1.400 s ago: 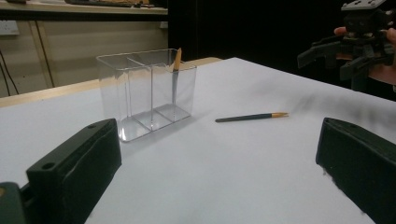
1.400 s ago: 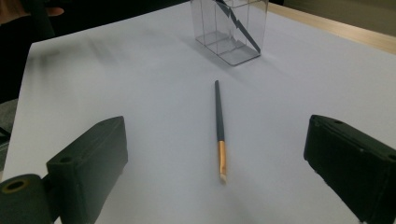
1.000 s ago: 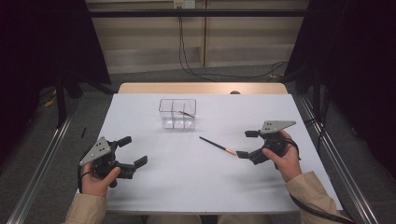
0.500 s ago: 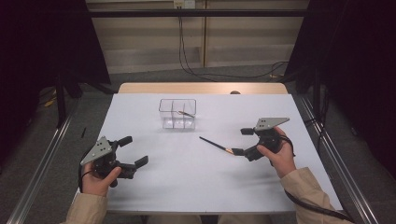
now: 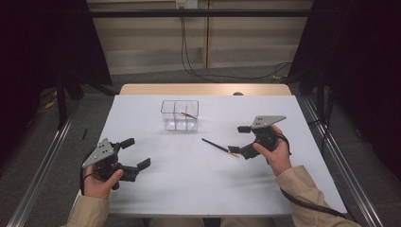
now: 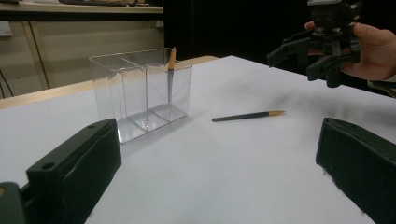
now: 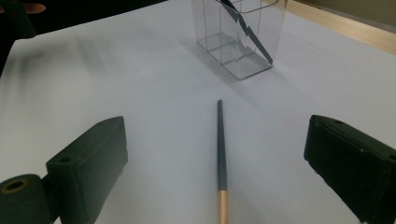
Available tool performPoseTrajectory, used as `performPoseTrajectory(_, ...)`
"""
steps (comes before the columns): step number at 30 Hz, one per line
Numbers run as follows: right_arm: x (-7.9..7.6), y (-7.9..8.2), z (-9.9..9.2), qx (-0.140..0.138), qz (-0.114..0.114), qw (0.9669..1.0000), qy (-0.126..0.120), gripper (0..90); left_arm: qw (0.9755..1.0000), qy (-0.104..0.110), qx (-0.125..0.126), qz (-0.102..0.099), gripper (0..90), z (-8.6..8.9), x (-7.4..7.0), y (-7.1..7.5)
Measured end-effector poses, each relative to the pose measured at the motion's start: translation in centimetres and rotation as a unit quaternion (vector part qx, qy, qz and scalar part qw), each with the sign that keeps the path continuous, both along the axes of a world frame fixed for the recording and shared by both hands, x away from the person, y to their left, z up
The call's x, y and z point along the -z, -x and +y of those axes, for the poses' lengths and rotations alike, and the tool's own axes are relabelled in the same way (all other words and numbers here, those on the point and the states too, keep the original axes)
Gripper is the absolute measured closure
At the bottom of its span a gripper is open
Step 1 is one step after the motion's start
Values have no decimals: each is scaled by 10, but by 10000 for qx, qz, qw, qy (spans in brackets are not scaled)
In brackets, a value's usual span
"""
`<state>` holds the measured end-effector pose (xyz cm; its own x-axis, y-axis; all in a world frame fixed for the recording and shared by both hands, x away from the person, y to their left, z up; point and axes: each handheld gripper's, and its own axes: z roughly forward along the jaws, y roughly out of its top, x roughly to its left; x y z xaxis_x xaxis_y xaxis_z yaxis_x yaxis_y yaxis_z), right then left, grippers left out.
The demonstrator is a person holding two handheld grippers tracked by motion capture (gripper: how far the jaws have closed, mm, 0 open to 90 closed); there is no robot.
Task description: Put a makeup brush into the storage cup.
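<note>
Right now the move turns on how the loose pencil point(image 5: 218, 147) lies against the right gripper point(image 5: 240, 140): seen from that gripper's own view, the pencil point(image 7: 221, 158) runs straight away between the two black jaws, its dark body pointing toward the clear box point(image 7: 239, 32) and its tan end nearest the camera, so the long axis lies along the gripper's line of sight rather than across the gap. The jaws stand wide apart with nothing between them but the pencil on the sheet, not yet touched. In the high view the pencil rests on the white table point(image 5: 189, 189) a little right of the middle, slanting from upper left to lower right, with its tan end just beside the lower jaw of the right gripper. That hand is clearly the nearer one; the left gripper point(image 5: 137, 153) hangs near the front left corner, well apart from the pencil, its jaws likewise spread and empty. The clear box point(image 5: 179, 115) stands toward the far edge, left of the pencil, split into compartments, with a second pencil point(image 5: 187, 114) leaning inside its right-hand compartment, tan end up. Nothing lies between the right gripper and the loose pencil, and the stretch of table from there to the box is bare. I judge that closing the jaws across the shaft needs only a short drop onto it.
</note>
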<state>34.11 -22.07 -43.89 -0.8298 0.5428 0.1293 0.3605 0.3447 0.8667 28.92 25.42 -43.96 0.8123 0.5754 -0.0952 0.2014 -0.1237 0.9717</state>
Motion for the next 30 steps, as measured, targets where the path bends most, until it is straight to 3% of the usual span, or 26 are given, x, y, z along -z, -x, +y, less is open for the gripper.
performPoseTrajectory(8, 1, -9, 10, -103, 180, 9994, 288, 49, 10000, 6, 6, 13, 0, 0, 0, 0)
performPoseTrajectory(15, 1, -18, 21, -154, 488, 9960, 739, 47, 10000, -16, 17, 36, 0, 0, 1, -1)
performPoseTrajectory(20, 1, -23, 28, -169, 730, 9909, 1115, 49, 10000, -18, 11, 33, 0, 0, 1, -1)
performPoseTrajectory(28, 0, -30, 36, -166, 1139, 9794, 1656, 72, 10000, -38, 34, 40, 0, 0, 1, -2)
performPoseTrajectory(30, -1, -31, 38, -191, 1205, 9748, 1865, 74, 10000, -36, 40, 45, 0, -1, 1, -1)
